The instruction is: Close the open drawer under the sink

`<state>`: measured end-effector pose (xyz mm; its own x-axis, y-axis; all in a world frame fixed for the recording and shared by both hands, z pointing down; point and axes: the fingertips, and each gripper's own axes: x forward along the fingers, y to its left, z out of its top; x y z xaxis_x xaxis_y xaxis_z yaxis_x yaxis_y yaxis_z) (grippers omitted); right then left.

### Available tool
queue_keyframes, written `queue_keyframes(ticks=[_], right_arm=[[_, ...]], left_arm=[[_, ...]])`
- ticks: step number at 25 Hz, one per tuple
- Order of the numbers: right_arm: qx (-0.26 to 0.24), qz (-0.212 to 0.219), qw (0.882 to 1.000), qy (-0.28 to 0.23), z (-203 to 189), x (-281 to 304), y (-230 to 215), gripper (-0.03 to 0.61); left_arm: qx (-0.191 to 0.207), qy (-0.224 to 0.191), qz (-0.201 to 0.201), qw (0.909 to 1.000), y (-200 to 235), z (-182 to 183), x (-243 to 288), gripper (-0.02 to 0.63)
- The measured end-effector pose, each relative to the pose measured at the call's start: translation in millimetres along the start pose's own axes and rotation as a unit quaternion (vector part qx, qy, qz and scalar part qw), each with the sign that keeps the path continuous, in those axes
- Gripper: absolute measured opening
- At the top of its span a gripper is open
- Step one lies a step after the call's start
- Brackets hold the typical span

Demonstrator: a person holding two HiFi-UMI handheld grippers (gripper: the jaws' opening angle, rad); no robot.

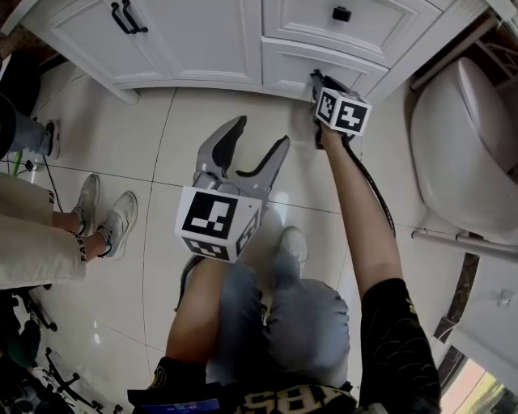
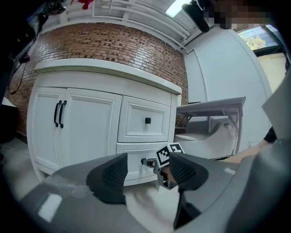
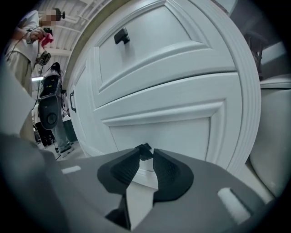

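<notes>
The white lower drawer [image 1: 287,69] of the sink cabinet lies at the top of the head view, and its front looks nearly flush with the cabinet. My right gripper [image 1: 318,84] reaches to it at arm's length. In the right gripper view the jaws [image 3: 145,159] are shut on the drawer's small black knob [image 3: 144,150], close against the drawer front [image 3: 182,132]. My left gripper [image 1: 261,132] hangs open over the floor tiles, well short of the cabinet, with nothing between its fingers. From the left gripper view, the left gripper [image 2: 148,170] faces the drawer [image 2: 136,157].
The upper drawer [image 1: 340,20] with a black knob sits above. Cupboard doors [image 1: 162,32] with black handles stand to the left. A white toilet [image 1: 461,137] is at the right. Another person's feet in sneakers [image 1: 105,214] stand at the left.
</notes>
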<state>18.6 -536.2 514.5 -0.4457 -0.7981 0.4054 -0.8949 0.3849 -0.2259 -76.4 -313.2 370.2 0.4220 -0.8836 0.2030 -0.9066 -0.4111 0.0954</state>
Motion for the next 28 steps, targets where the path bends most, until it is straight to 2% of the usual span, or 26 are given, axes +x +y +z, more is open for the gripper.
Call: queue_keyframes(ticks=[6,10,16,21,26,28], right_arm=[[-0.011,0.002,1.0,-0.02,6.7,-7.7,7.7,0.092],[-0.019,0.014,0.998,-0.056,14.8,-51.9,25.2,0.095],[-0.051,0.027,0.992,-0.111,35.4,-161.2,67.0,0.104],[-0.087,0.033,0.983,-0.156,52.5,-267.1,107.5,0.123],[-0.11,0.022,0.97,-0.217,77.0,-368.2,135.7,0.165],[-0.115,0.02,0.964,-0.237,81.1,-397.7,148.1,0.188]], left_arm=[[0.005,-0.008,-0.002,1.0,1.0,7.8,-12.5,0.29],[0.005,-0.022,-0.012,0.9997,-12.5,18.2,-31.8,0.29],[0.031,-0.052,-0.04,0.9974,-43.8,35.4,-64.3,0.291],[0.037,-0.064,-0.011,0.9972,-29.6,38.2,-99.2,0.291],[0.094,-0.08,0.009,0.9923,-46.8,56.9,-137.9,0.291],[0.097,-0.096,0.01,0.9906,-55.5,64.0,-153.2,0.291]])
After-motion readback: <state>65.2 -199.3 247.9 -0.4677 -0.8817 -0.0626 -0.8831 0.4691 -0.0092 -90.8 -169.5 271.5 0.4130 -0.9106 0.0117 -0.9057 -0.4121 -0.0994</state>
